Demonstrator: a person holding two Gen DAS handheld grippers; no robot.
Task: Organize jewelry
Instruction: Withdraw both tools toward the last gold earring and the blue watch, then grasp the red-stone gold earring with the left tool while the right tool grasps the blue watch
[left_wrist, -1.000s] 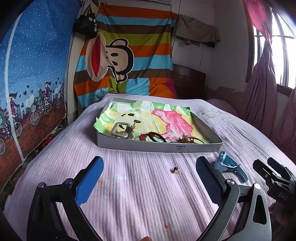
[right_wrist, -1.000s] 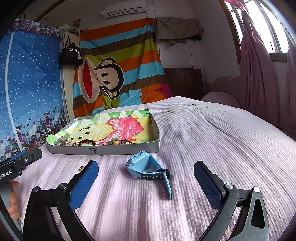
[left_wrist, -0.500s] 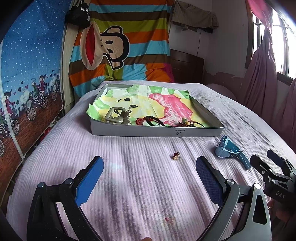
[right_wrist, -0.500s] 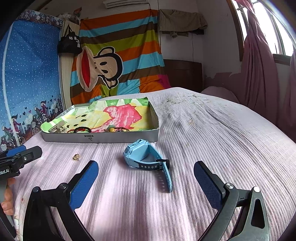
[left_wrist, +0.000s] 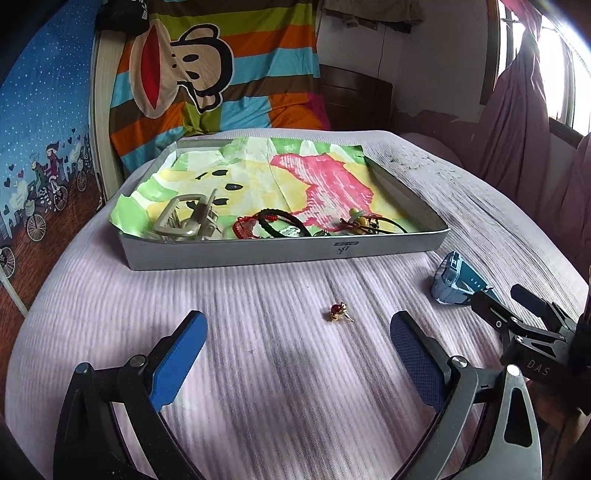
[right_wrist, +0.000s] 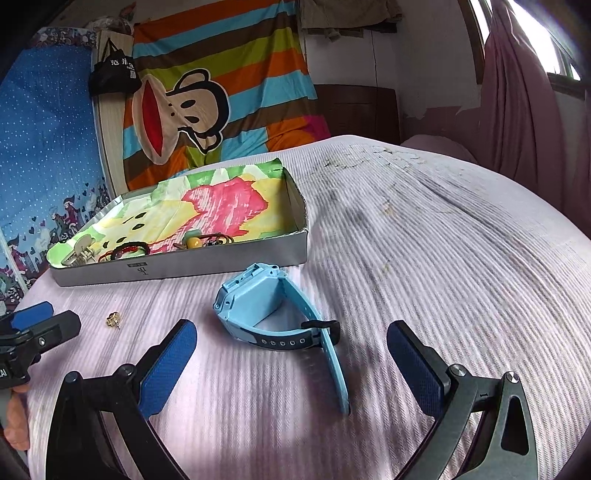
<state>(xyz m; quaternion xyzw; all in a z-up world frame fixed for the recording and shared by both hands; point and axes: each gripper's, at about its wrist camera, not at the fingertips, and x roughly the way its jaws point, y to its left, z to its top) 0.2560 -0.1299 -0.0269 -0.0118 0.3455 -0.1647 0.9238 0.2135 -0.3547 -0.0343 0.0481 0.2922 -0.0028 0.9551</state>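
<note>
Both claws have closed in: our left claw (left_wrist: 297, 354), spread wide, faces the gold earring (left_wrist: 338, 313) before the tray (left_wrist: 280, 253); our right claw (right_wrist: 291, 358), spread, straddles the blue watch (right_wrist: 258, 301). Tiny and perhaps pin-backed, the earring may slip or sink into the bedspread.

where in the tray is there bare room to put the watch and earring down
The tray is crowded along its near wall: hair clip, bracelets, beaded pieces. The patterned liner behind them, up to the far wall, lies bare. The watch and earring lie on the bed.
</note>
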